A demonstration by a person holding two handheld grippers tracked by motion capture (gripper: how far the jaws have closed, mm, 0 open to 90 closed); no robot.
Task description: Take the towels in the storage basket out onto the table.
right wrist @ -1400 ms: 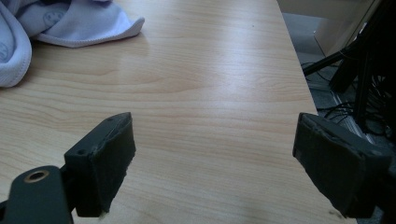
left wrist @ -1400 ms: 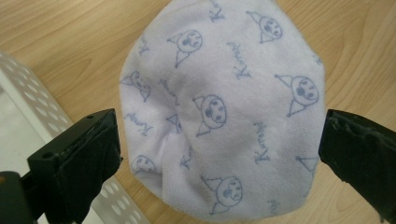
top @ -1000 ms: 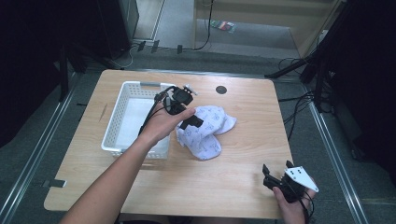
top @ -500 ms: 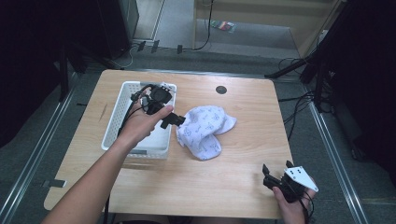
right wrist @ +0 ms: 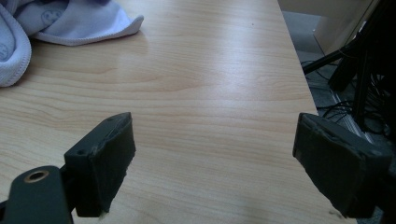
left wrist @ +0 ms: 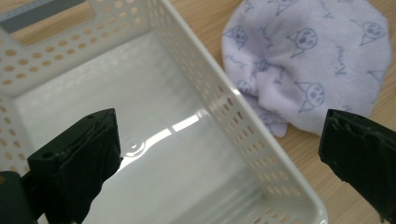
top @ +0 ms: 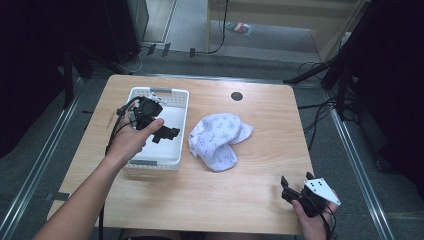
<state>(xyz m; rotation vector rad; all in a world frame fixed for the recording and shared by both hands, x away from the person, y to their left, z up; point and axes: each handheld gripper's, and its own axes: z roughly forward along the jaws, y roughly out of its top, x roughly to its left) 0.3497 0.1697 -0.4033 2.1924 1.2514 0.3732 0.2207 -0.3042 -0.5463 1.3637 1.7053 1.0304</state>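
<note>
**Over the basket, left gripper pulls back empty**

At the near right table edge, the right gripper (top: 295,191) rests wide open, holding nothing. Mid-table the cloth (top: 218,139) lies beside the white basket (top: 176,95). The left gripper (top: 167,134) has withdrawn from it over the basket, jaws spread and empty, so the cloth seems unmoved.

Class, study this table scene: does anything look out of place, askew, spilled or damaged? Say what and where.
Only the cloth looks untidy: the pale printed fabric lies crumpled in a heap on the table, just outside the white basket, which has nothing in it. Nothing looks spilled or broken, and the basket sits squarely on the tabletop.
</note>
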